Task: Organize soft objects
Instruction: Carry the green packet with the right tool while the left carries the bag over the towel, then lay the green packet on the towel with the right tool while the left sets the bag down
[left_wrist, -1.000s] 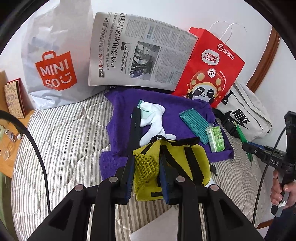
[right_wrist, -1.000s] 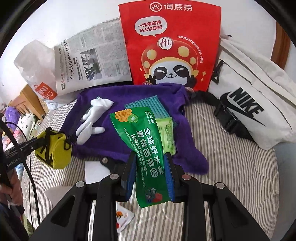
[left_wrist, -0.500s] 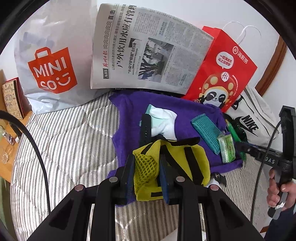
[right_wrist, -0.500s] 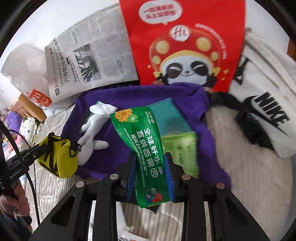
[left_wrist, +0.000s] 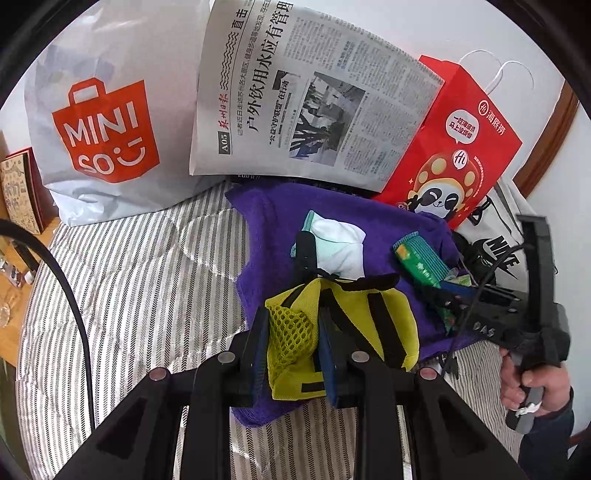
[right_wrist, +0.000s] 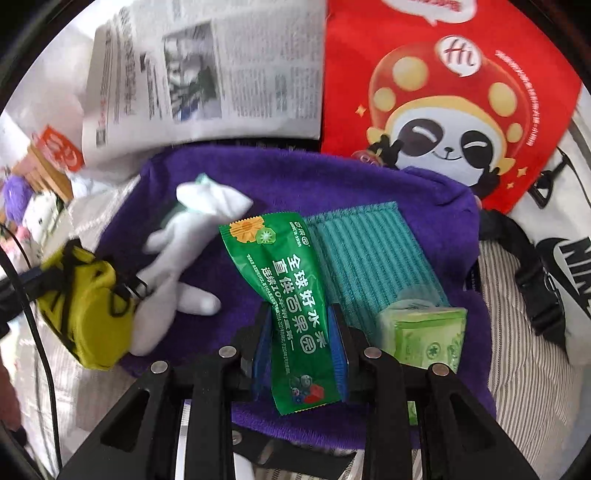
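Your right gripper (right_wrist: 300, 350), clamped on a green snack packet (right_wrist: 291, 306) whose long axis runs forward, hangs directly above the purple towel (right_wrist: 332, 177), nearer its bare centre than your left gripper (left_wrist: 291, 354), which grips a yellow pouch (left_wrist: 343, 325) at the towel's near edge.

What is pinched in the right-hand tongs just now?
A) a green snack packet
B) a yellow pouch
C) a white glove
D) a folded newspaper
A: in the right wrist view the right tongs are closed on the green snack packet, held above the purple towel; the yellow pouch is in the left tongs.
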